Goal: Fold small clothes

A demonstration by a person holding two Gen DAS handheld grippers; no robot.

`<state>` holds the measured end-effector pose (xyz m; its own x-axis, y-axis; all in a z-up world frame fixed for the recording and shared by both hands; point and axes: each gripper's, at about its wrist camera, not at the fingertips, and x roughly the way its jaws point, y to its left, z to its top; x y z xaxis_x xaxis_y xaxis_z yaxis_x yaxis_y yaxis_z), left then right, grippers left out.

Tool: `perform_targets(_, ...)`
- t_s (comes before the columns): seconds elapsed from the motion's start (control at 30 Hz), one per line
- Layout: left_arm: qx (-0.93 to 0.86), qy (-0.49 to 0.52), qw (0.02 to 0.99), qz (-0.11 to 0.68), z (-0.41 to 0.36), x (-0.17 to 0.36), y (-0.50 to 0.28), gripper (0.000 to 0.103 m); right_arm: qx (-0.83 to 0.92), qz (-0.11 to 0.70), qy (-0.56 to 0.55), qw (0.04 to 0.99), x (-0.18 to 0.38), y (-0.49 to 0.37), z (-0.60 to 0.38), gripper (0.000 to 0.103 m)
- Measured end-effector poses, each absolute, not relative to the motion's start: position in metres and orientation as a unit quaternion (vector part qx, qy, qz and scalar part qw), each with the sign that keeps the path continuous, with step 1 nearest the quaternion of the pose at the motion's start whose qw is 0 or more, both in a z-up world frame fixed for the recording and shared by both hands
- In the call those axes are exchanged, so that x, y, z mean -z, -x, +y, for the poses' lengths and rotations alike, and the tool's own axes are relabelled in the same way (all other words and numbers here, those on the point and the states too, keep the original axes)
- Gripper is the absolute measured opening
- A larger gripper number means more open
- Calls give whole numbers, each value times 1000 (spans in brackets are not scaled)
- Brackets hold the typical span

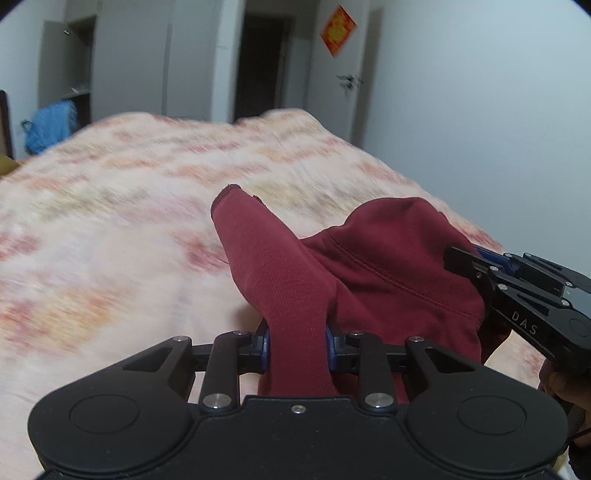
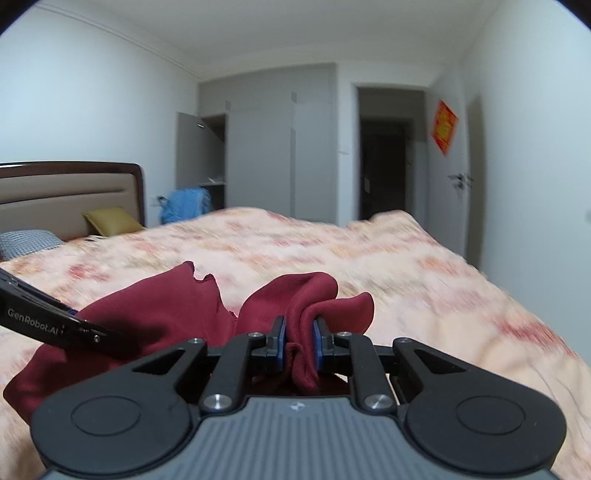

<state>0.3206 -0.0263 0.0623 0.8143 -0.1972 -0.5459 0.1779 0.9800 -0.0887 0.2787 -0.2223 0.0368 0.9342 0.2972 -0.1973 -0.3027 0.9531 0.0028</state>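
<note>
Dark red knit fills the middle of the left wrist view: we see the small garment (image 1: pixel 388 266) held above the bed (image 1: pixel 129 229), whose fuzzy pink-and-orange blanket is smeared by motion blur. Our left tool (image 1: pixel 297 341) is clamped on a narrow, sleeve-like strip of the cloth, which runs up between the blue pads (image 1: pixel 265 347) and ends in a raw edge. To the right, the right tool (image 1: pixel 465 258) comes in from the side, its tip pressed into the garment's bulkier, stitched part. Beyond the bed stand grey wardrobe doors (image 1: pixel 129 62), a dark doorway and a red paper square (image 1: pixel 338 29) on a door.

In the right wrist view, our right tool (image 2: pixel 298 341) pinches a bunched fold of the red garment (image 2: pixel 155 306) between its blue pads, the cloth spilling forward and down through the gap. The left tool (image 2: pixel 55 325) enters from the left edge, lying against the wider spread of fabric. Behind, we see the headboard (image 2: pixel 66 192), a mustard pillow (image 2: pixel 110 219), a grey pillow and a blue bag (image 2: pixel 184 206) near the wardrobe.
</note>
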Motion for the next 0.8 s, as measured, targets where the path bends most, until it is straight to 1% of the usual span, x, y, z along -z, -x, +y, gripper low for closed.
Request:
perform_targets(0.13,50,-1,959,279,17,-82,-319,29,-195,86,9,977,-49,-300,-182,17)
perform_targets(0.33,-10,-23,960,279,68,-93,-321,29,-258,104,-34,960,-49,-350,-120,17)
perform_targets(0.43,-25,-17,958,285,81,-88,-325,29,-273,117,-42,954,-45,-370,-95,17)
perform_targets(0.57,-27,6,951,307,92,-64,-333,29,-274,141,-34,951,-35,-386,-74,17)
perform_targets(0.67,-28,15,947,319,92,-44,-338,30,-268,171,-39,947,-23,-394,-72,17)
perform_targets(0.8,-29,14,947,319,91,-35,-339,31,-252,208,-57,943,-8,-401,-80,17)
